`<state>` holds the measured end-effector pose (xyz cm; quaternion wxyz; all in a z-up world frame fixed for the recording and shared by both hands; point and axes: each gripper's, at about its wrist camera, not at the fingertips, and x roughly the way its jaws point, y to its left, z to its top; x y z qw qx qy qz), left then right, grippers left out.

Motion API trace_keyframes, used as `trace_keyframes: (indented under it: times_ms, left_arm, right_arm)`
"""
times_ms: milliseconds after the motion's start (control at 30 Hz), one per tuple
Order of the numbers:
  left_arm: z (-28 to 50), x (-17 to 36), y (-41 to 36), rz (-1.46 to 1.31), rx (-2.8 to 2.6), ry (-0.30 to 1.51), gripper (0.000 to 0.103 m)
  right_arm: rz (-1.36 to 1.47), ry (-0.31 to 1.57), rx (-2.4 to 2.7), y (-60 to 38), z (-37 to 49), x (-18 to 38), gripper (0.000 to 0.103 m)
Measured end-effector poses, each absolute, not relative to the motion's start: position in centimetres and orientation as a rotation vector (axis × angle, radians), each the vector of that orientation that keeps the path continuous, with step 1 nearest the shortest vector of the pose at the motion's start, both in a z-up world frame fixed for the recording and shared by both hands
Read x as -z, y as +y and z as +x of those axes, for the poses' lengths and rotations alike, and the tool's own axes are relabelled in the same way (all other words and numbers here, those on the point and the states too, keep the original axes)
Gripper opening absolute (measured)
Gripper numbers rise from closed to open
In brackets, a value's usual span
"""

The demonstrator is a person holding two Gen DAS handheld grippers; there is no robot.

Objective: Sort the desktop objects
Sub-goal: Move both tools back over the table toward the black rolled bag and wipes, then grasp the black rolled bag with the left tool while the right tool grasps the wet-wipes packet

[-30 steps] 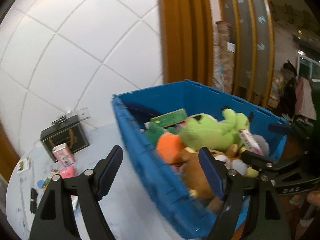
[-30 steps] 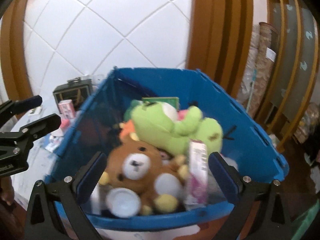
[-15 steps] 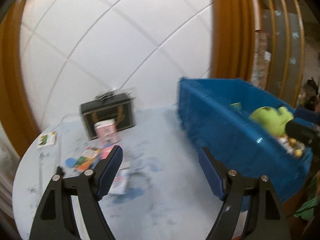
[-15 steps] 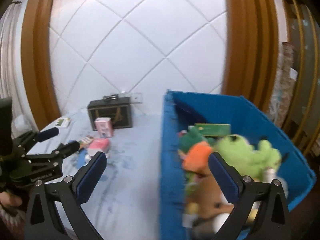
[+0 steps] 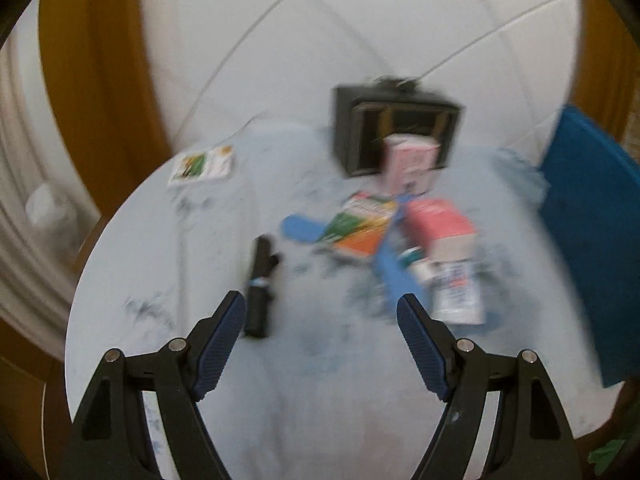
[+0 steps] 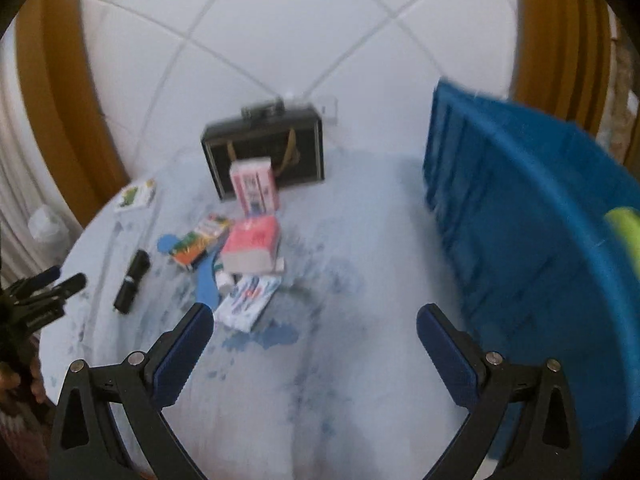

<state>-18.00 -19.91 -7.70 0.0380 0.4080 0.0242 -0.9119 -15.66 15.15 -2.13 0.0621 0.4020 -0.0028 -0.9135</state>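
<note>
A pile of small objects lies on the round white table (image 5: pixel 320 400): a pink box (image 5: pixel 440 226) (image 6: pixel 252 240), a colourful flat pack (image 5: pixel 362 224) (image 6: pixel 200 240), a white tube (image 5: pixel 456 288) (image 6: pixel 248 300) and a black cylinder (image 5: pixel 260 284) (image 6: pixel 132 280). An upright pink carton (image 5: pixel 410 164) (image 6: pixel 254 186) stands before a black case (image 5: pixel 396 128) (image 6: pixel 264 148). My left gripper (image 5: pixel 320 316) is open and empty, short of the pile. My right gripper (image 6: pixel 316 328) is open and empty over the table; the left gripper (image 6: pixel 48 288) shows at its left edge.
A blue bin (image 5: pixel 592 216) (image 6: pixel 540 240) stands on the table's right side, with a green plush (image 6: pixel 624 228) showing inside. A small printed card (image 5: pixel 202 164) (image 6: pixel 136 196) lies at the far left. A white tiled wall and wooden frames stand behind.
Both grippers have swung left, away from the blue bin of plush toys, and now face the pile of small objects on the table. Both stay open.
</note>
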Motion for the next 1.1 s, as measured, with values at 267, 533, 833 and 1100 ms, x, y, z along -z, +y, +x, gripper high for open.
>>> trace_keyframes:
  times_ms: [267,533,833,1100]
  left_arm:
    - [-23.3,14.5,-26.7,1.391,2.664,0.132,0.078]
    - [-29.1,18.9,-26.7,1.520,2.641,0.106,0.078]
    - [-32.6,23.0,-26.5,1.620,2.601,0.051,0.078]
    - [-33.9,24.7,-26.2,1.689,2.565,0.046,0.065]
  right_arm:
    - [1.492,-0.062,2.659,11.3,-21.0,9.3,0.103]
    - [1.715,-0.082,2.546,9.1,-26.0,14.8,0.103]
    - [1.853,-0.133,2.429,7.4,-30.2,19.5,0.103]
    - [1.940,-0.157,2.355,6.1,-32.0,22.6,0.103]
